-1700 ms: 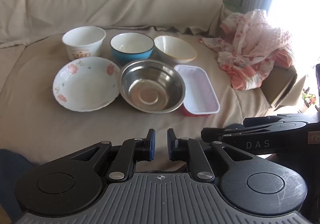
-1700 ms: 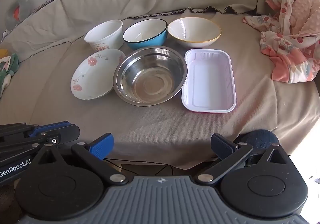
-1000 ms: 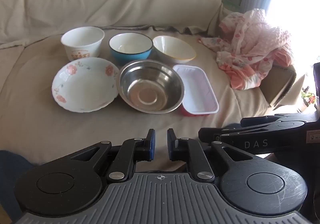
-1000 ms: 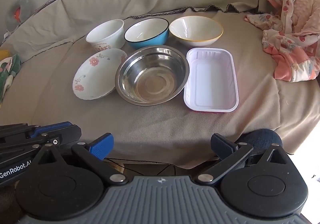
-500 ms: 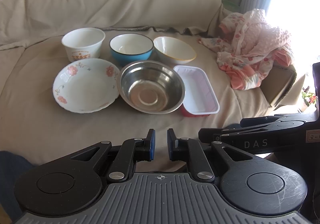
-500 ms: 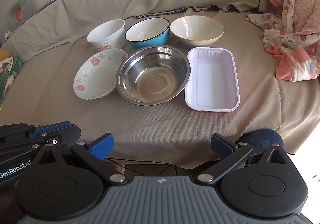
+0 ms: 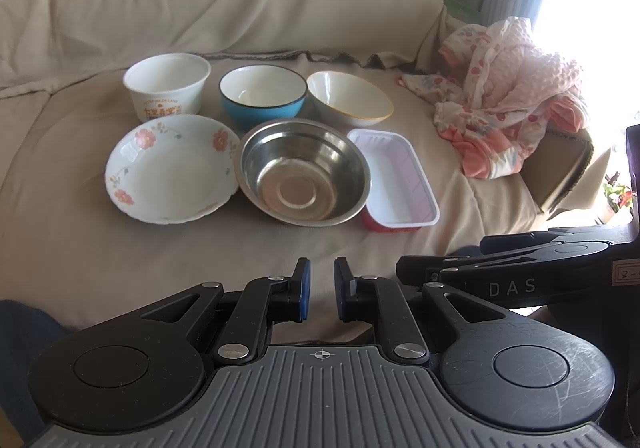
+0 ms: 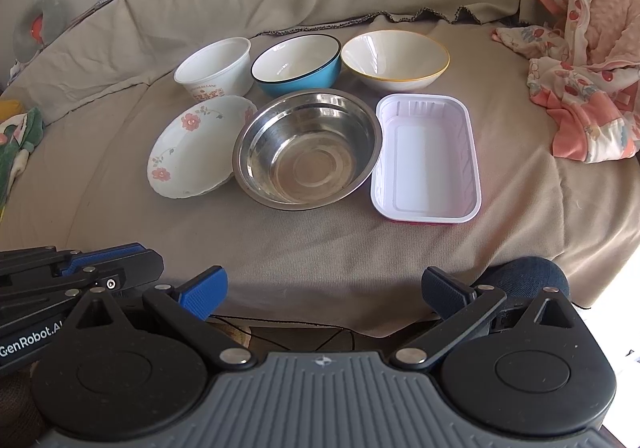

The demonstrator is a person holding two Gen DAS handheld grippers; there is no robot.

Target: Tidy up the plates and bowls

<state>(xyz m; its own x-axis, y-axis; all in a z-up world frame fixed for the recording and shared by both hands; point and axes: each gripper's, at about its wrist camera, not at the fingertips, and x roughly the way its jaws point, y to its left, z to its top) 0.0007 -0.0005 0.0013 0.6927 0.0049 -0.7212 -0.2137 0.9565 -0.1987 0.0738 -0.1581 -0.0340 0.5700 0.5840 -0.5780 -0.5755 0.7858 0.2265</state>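
Six dishes sit in two close rows on the covered sofa (image 8: 120, 183), rims nearly touching. The steel bowl (image 8: 307, 148) lies between the floral plate (image 8: 192, 151) and the white tray (image 8: 427, 159), whose long axis runs away from the cameras. Lifting one could likely nudge its neighbours on soft cloth. The left claw (image 7: 320, 288) is narrow and empty; the right claw (image 8: 325, 290) gapes wide, empty, well short of them.

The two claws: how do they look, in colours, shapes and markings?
Both are alike: a grey ribbed base, two round black discs, black linkage arms with silver pivots, and blue textured pads. The left claw has the letters "GenRobot.AI" on its side. The right claw has "DAS" there.
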